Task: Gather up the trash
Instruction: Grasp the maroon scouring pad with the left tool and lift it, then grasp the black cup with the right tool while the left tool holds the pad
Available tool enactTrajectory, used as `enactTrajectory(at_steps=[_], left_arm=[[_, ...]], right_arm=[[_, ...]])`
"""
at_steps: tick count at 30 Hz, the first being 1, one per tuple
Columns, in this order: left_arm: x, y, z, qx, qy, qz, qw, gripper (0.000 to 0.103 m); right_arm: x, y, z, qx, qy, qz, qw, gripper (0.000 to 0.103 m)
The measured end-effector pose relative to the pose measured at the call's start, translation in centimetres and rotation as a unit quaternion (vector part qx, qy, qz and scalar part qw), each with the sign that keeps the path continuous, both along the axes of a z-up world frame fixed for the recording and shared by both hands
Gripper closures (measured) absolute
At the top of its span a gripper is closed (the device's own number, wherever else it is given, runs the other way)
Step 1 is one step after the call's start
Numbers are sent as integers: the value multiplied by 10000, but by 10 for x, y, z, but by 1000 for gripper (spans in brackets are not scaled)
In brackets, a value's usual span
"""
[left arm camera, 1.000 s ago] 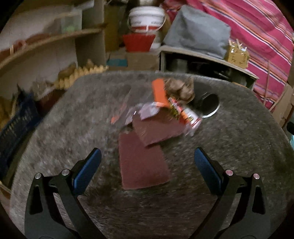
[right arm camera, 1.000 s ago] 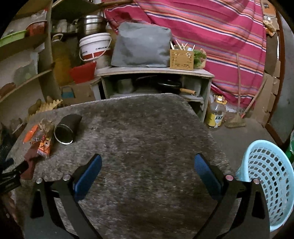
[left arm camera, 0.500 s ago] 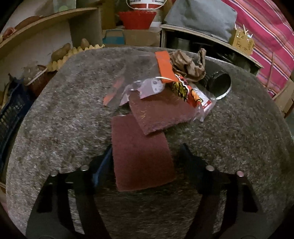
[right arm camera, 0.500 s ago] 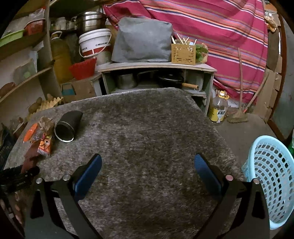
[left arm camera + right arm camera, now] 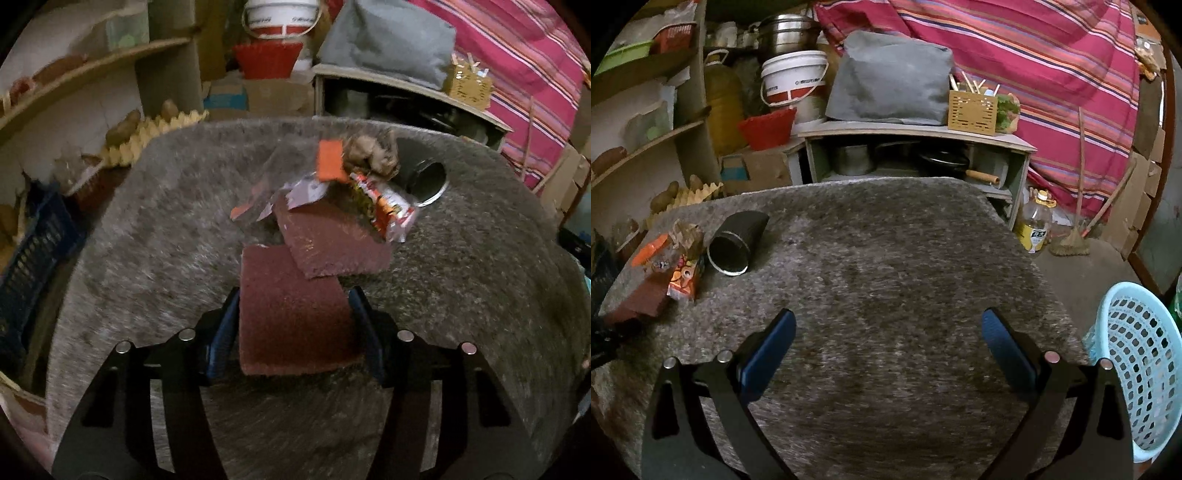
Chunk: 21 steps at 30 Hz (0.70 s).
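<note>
Left claw (image 5: 293, 306) is clamped on the near pad (image 5: 291, 314), blue fingers (image 5: 226, 325) pressing both its side edges; pad sits low over the grey fuzzy table (image 5: 147, 240). Second pad (image 5: 332, 240) overlaps its far corner. Behind that, a trash pile: snack wrapper (image 5: 384, 206), orange scrap (image 5: 330, 165), crumpled brown paper (image 5: 373, 153), clear plastic (image 5: 291, 184). Black cup (image 5: 424, 177) lies on its side just right of the pile, mouth toward camera. Right claw (image 5: 888, 345) is wide, holding nothing, above bare table. Blue basket (image 5: 1137, 369) stands on the floor beside the table's right edge, well apart from the pile.
</note>
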<state>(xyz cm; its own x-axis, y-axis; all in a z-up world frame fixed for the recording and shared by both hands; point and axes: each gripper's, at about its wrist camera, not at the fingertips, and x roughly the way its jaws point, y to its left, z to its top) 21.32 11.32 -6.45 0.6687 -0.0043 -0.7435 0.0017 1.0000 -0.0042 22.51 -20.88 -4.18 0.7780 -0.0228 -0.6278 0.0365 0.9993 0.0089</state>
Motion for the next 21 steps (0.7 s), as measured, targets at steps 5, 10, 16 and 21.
enactTrajectory(at_steps=[5,10,16,21], left_arm=[[-20,1,24,24,-334,-310,9990,46],[-33,3,46,-78,-667,-427,9968,47],[-34,20,61,-183,-951,-207,9951,47],[-23,42,65,-237,-1095,125,9936,47]], right_arm=[[2,21,-8,-207,69,157,9996,5],[1,38,-7,-286,-8,255,9993,5],[5,52,-4,-149,-42,344,9993,5],[18,69,-1,-110,-20,488,9987,5]])
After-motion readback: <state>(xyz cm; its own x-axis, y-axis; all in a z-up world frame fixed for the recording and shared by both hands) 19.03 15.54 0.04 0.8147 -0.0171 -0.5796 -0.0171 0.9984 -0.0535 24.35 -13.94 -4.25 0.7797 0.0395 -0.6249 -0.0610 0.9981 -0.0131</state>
